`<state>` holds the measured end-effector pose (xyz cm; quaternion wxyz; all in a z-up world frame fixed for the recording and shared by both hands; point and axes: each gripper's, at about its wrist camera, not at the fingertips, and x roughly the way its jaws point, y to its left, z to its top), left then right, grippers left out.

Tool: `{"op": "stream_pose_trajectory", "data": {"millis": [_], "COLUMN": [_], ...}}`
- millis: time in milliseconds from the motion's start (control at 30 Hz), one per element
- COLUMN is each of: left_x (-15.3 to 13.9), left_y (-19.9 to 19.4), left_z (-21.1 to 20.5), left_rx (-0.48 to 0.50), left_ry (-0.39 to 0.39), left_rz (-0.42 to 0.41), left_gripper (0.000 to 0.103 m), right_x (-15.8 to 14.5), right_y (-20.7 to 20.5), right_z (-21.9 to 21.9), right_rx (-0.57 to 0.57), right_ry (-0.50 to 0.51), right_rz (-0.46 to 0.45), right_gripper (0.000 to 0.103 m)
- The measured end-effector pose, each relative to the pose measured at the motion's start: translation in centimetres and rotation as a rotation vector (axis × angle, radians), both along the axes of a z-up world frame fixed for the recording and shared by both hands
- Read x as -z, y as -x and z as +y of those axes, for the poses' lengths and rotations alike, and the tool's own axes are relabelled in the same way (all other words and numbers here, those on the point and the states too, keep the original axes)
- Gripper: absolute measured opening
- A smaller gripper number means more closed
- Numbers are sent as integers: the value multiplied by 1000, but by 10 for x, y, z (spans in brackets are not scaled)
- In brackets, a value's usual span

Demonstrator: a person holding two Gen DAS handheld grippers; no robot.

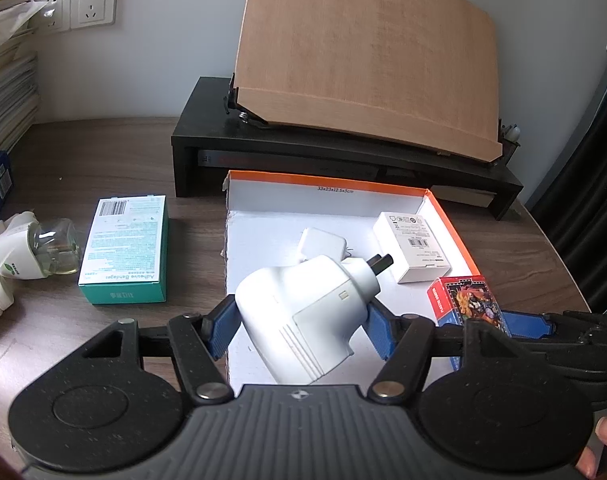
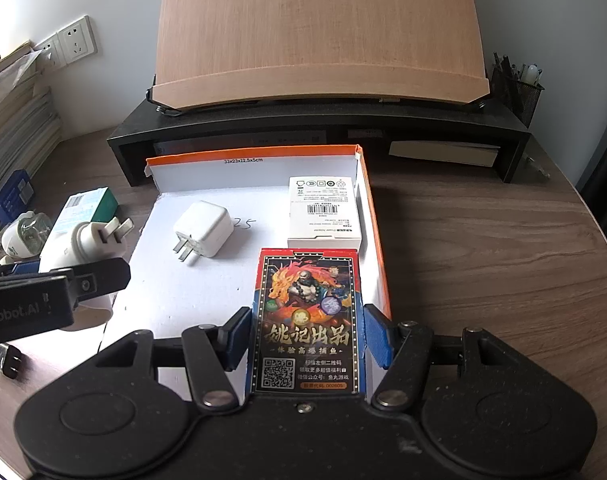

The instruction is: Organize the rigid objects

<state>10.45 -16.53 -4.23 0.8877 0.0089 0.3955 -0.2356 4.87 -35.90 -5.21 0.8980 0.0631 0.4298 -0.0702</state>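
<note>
Left wrist view, white plug device clamped in left gripper, above tray

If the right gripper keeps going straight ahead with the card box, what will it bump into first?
Probably the white labelled box. The right gripper holds the card box pointing right at it inside the tray, just short of touching, though depth is hard to judge.

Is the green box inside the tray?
No, the green box lies on the desk, left of the tray.
</note>
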Motion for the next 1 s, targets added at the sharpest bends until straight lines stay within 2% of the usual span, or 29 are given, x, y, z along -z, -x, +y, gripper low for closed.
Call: {"op": "stream_pose_trajectory", "data": {"millis": [1000], "left_x": [14], "left_y": [-5], "left_z": [-13], "left_rx": [49], "left_ry": [-28], "left_rz": [35], "left_gripper": [67], "right_x": [5], "right_y": [-2], "right_z": [-1], "right_rx": [15], "right_ry": [-12], "right_rz": [28], "right_gripper": [72]}}
